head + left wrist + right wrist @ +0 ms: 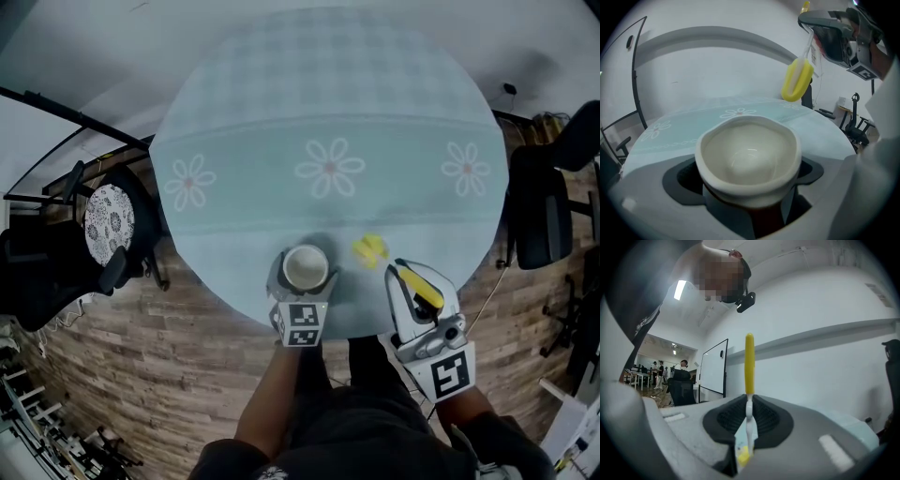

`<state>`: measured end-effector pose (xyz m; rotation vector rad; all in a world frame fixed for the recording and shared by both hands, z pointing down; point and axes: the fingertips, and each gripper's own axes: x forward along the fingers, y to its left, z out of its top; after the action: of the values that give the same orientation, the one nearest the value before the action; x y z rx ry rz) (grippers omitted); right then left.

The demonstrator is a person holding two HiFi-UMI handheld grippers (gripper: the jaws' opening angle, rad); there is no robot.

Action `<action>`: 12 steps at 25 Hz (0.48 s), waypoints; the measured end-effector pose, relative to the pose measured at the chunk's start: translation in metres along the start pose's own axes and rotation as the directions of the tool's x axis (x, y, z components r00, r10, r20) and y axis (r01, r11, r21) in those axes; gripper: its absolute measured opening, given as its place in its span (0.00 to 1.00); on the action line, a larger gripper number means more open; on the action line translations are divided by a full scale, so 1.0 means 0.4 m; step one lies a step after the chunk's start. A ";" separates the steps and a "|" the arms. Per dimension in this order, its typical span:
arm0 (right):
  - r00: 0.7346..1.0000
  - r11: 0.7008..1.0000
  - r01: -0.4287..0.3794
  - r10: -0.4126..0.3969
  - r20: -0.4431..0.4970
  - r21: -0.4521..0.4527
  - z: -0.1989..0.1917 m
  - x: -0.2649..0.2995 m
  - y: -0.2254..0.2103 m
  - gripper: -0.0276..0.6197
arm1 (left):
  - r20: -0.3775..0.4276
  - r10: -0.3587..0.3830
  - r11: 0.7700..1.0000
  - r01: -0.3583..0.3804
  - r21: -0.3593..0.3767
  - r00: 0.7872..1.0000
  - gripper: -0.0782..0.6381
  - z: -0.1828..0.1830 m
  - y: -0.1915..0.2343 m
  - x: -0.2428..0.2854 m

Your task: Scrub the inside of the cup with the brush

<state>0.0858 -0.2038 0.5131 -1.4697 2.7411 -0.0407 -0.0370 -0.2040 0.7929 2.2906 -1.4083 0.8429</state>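
A white cup (306, 267) stands upright near the round table's front edge, with my left gripper (302, 295) shut on its sides. In the left gripper view the empty cup (747, 154) fills the space between the jaws. My right gripper (403, 277) is shut on the thin white handle of a brush (749, 427). The brush's yellow head (369, 249) hangs just right of the cup, outside it. From the left gripper view the yellow head (797, 80) shows above and to the right of the rim, below the right gripper (843, 37).
The table (328, 112) wears a pale blue cloth with flower prints. Black office chairs stand at the left (56, 272) and right (539, 211). A round patterned seat (110, 223) sits left of the table. The floor is wood plank.
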 end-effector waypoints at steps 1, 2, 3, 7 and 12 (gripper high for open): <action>1.000 1.000 0.000 0.000 0.004 -0.001 0.009 -0.005 0.001 0.10 | -0.003 -0.004 1.000 0.004 -0.001 1.000 0.86 0.000 -0.005 -0.001; 1.000 1.000 0.001 -0.001 0.008 -0.003 0.019 -0.010 0.003 0.10 | -0.005 -0.009 1.000 0.009 -0.002 1.000 0.86 0.000 -0.010 -0.003; 1.000 1.000 0.002 -0.001 0.014 -0.006 0.032 -0.013 0.005 0.10 | -0.007 -0.014 1.000 0.014 -0.007 1.000 0.86 0.002 -0.013 -0.006; 0.999 1.000 0.012 -0.010 0.045 -0.024 0.094 -0.025 0.019 0.10 | -0.015 -0.026 0.998 0.025 -0.061 1.000 0.87 0.005 -0.002 -0.041; 0.996 0.996 0.019 -0.011 0.085 -0.090 0.184 -0.064 0.058 0.10 | 0.012 -0.042 0.999 0.042 -0.031 0.999 0.87 0.039 0.000 -0.170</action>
<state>0.0835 -0.1702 0.4389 -1.4766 2.6981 0.1438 -0.0551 -0.1654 0.7378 2.2966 -1.3639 0.7912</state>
